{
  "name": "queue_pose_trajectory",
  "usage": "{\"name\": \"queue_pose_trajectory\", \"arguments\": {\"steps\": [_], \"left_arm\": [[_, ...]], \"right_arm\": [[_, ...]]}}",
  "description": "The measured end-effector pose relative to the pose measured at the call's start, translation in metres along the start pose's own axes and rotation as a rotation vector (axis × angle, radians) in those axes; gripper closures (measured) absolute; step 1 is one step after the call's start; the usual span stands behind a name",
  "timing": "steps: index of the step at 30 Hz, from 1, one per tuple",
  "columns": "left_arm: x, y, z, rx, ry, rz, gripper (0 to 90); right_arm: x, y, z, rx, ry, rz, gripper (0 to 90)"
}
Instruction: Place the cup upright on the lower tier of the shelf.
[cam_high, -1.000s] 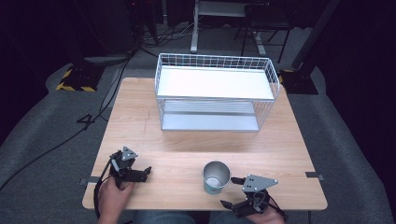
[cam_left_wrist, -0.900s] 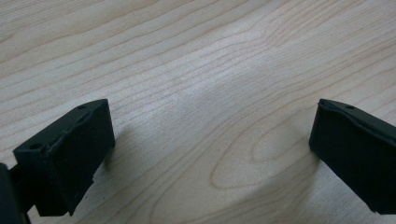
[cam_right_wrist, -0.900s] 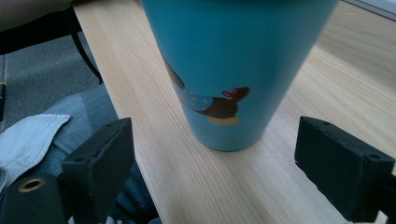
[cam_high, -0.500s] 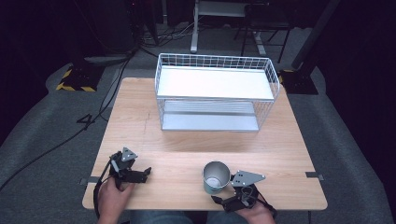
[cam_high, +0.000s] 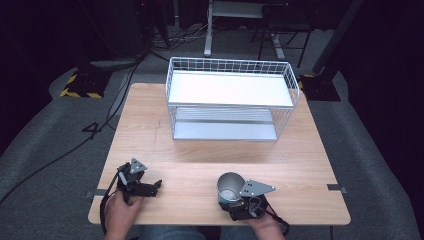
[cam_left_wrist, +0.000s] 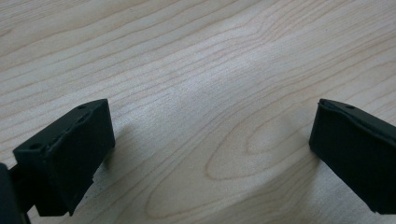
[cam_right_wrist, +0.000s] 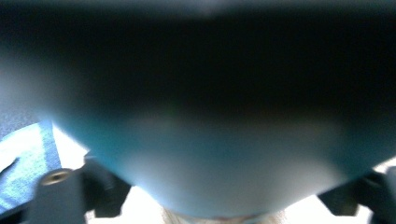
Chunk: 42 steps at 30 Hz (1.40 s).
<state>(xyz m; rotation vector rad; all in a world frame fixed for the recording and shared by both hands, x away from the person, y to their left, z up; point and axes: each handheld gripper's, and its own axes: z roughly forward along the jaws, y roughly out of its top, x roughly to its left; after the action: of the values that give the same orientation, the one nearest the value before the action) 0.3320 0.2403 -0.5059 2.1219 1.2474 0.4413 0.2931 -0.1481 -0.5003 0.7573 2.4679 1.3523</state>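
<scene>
Steel was the material of the one loose item on the light wooden desk: a small round metal cup, open at the top and standing upright near the front edge, to the right of the middle. The right hand-held gripper had closed in on it from the near side, and in the high view its black body sat right against the cup's near wall. In the right gripper view the cup's curved wall bulged as a blurred grey-blue mass between the two black jaws, whose ends showed at the lower corners on either side of it; whether they were already pressing on the metal or standing just clear of it could not be told from these pictures. The left hand-held gripper rested low on the desk near the front left corner, well apart from the cup, its jaws spread wide over bare wood grain with nothing between them. At the back of the desk stood a white two-tier wire rack, both shelves bare. By my judgement the work was at its very start: the cup had been reached and bracketed but sat on the desk unlifted, so a firm grip, the lift and the carry, probably to the rack, all remained.
</scene>
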Motion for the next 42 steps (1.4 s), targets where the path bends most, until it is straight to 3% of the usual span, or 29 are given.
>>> {"name": "queue_pose_trajectory", "arguments": {"steps": [14, 23, 39, 42], "left_arm": [[0.001, 0.001, 0.001, -0.001, 0.001, 0.002, 0.6], [0.001, 0.001, 0.001, -0.002, 0.001, 0.002, 0.6], [0.000, 0.000, 0.000, -0.001, 0.002, -0.005, 0.6], [0.000, 0.000, 0.001, -0.001, 0.000, -0.005, 0.6]], "right_arm": [[0.003, 0.000, 0.001, -0.015, -0.010, -0.039, 24.0], [-0.001, 0.006, -0.003, -0.031, 0.004, -0.014, 24.1], [-0.023, 0.040, -0.003, -0.044, 0.007, 0.014, 24.1], [-0.029, 0.049, 0.000, -0.046, -0.013, 0.009, 24.1]]}}
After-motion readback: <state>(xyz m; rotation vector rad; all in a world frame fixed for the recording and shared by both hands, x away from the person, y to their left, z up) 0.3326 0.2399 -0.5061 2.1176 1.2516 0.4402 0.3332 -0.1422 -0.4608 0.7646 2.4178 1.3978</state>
